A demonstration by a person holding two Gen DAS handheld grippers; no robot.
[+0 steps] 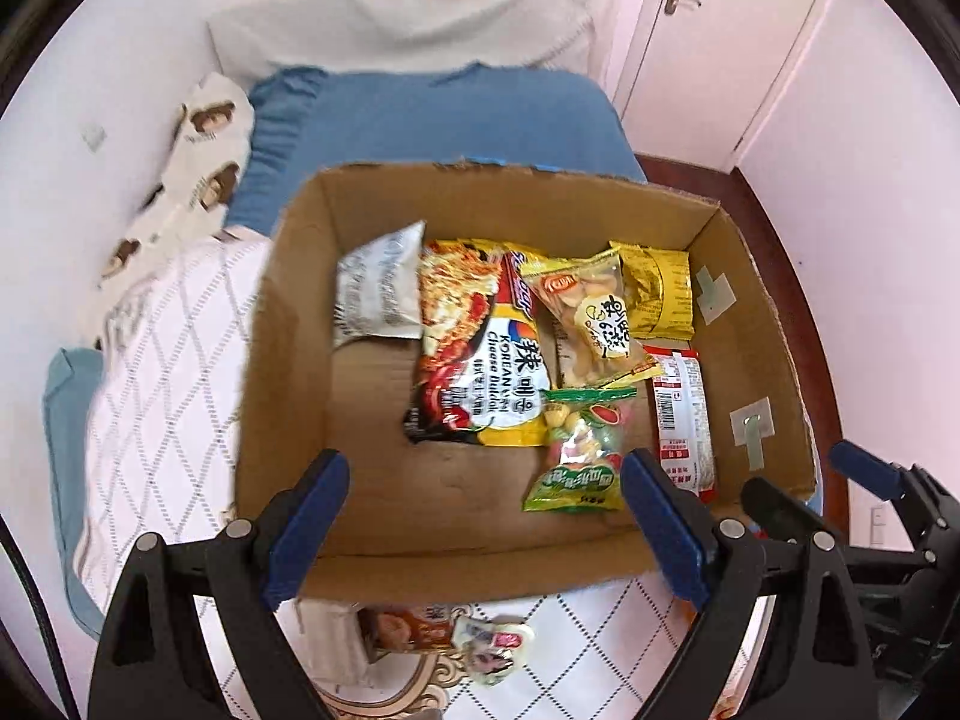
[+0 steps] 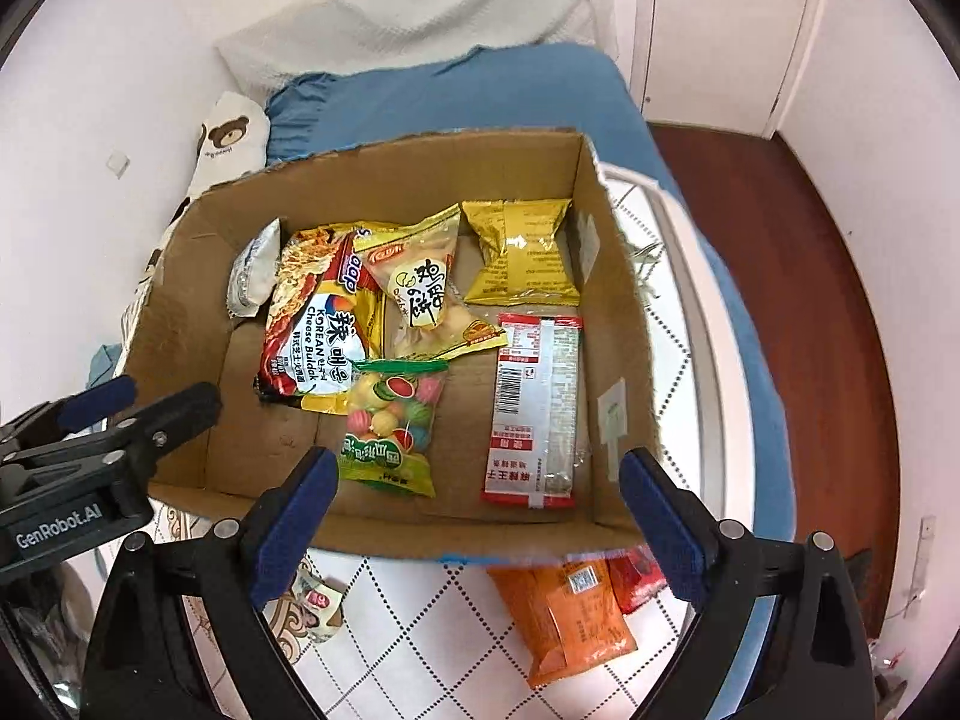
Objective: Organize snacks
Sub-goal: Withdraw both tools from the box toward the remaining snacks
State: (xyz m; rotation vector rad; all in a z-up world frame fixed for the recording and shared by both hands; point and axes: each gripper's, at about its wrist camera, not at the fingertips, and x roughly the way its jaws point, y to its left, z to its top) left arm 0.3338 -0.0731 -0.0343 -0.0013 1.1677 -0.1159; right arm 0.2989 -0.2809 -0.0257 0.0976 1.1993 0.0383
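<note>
An open cardboard box [image 1: 288, 312] [image 2: 186, 276] stands on a bed and holds several snack packs: a Korean noodle pack [image 1: 480, 330] [image 2: 318, 318], a candy bag [image 1: 576, 450] [image 2: 393, 426], a gold pack [image 1: 657, 291] [image 2: 522, 252], a red and white pack [image 1: 681, 414] [image 2: 537, 414], a biscuit bag [image 1: 591, 306] [image 2: 420, 288]. My left gripper [image 1: 486, 534] is open and empty above the box's near edge. My right gripper [image 2: 477, 525] is open and empty above the near edge. An orange pack [image 2: 570, 618] and a small wrapped snack [image 2: 318, 603] [image 1: 492, 645] lie outside the box.
The box rests on a white diamond-pattern quilt [image 1: 156, 372] [image 2: 420, 630] over blue bedding [image 1: 420, 114] [image 2: 456, 96]. A white pillow [image 1: 408, 18] lies at the head. A wall runs along the left, a door [image 1: 714, 30] and wooden floor [image 2: 798, 276] on the right.
</note>
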